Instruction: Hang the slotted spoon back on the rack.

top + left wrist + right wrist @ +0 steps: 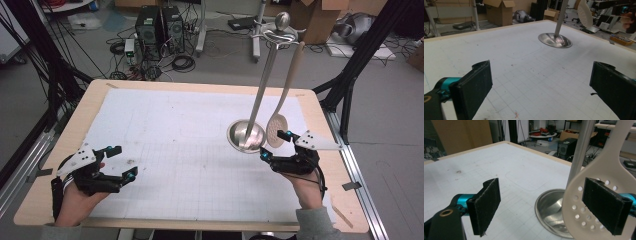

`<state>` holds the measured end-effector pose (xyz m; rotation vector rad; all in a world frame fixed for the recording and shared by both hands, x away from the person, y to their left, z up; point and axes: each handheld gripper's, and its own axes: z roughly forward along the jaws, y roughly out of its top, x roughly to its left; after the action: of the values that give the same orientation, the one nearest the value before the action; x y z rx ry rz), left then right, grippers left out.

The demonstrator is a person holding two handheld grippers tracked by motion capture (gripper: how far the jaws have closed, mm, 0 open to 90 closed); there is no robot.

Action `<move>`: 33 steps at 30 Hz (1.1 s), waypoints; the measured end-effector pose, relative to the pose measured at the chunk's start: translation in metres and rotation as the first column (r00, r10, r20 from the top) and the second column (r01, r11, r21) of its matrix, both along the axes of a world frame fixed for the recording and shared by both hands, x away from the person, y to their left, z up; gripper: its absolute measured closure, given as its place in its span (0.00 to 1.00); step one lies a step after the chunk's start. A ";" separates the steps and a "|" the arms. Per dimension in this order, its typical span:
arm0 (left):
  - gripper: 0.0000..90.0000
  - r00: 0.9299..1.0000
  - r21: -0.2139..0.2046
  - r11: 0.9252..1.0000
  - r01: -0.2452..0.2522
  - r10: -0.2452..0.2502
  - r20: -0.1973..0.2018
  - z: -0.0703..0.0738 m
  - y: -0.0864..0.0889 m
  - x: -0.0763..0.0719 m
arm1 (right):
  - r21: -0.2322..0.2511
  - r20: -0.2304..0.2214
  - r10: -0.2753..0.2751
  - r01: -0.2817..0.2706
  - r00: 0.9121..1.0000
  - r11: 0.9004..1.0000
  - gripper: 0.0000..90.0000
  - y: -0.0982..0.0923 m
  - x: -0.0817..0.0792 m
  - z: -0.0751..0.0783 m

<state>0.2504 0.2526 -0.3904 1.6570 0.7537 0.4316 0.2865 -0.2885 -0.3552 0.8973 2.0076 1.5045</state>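
Observation:
A metal stand rises from a round dished base (246, 136) on the white gridded mat, its pole (264, 80) leaning up to a hook at the top. A beige slotted spoon (276, 130) hangs from that hook, its perforated head just right of the base. My right gripper (274, 145) is open at the spoon head. In the right gripper view the spoon head (576, 202) lies against the right-hand pad (605, 205), with a wide gap to the other pad. My left gripper (126, 161) is open and holds nothing over the mat's near left; ahead of it lies the base (555, 40).
The wooden table (60, 150) carries the white mat (175, 135), with a small dark stain near the left gripper. Black frame posts stand at both sides of the table. Computer towers (159, 25), cables and cardboard boxes sit on the floor beyond the far edge.

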 end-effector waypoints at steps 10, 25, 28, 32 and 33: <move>0.05 1.000 -0.004 1.000 -0.010 0.010 0.005 0.001 0.003 0.000 | 0.031 -0.012 0.010 -0.009 1.000 0.999 0.16 -0.010 -0.010 -0.016; 0.05 0.999 -0.015 0.999 -0.037 0.037 0.007 0.002 0.013 -0.001 | 0.078 -0.015 -0.004 0.006 1.000 0.997 0.14 -0.039 -0.021 -0.030; 0.05 0.999 -0.013 0.999 -0.043 0.043 0.011 0.002 0.014 0.000 | 0.080 -0.024 -0.002 0.004 1.000 0.997 0.14 -0.045 -0.023 -0.033; 0.05 0.999 -0.012 0.999 -0.047 0.047 0.013 0.002 0.016 -0.001 | 0.091 -0.016 -0.010 0.012 1.000 0.996 0.13 -0.051 -0.025 -0.034; 0.05 0.999 -0.012 0.999 -0.050 0.051 0.011 0.002 0.016 -0.001 | 0.088 -0.016 -0.009 0.010 1.000 0.996 0.13 -0.053 -0.026 -0.034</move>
<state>0.2497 0.2688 -0.3882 1.6262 0.7893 0.4714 0.2608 -0.3410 -0.3890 0.9550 1.9581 1.5967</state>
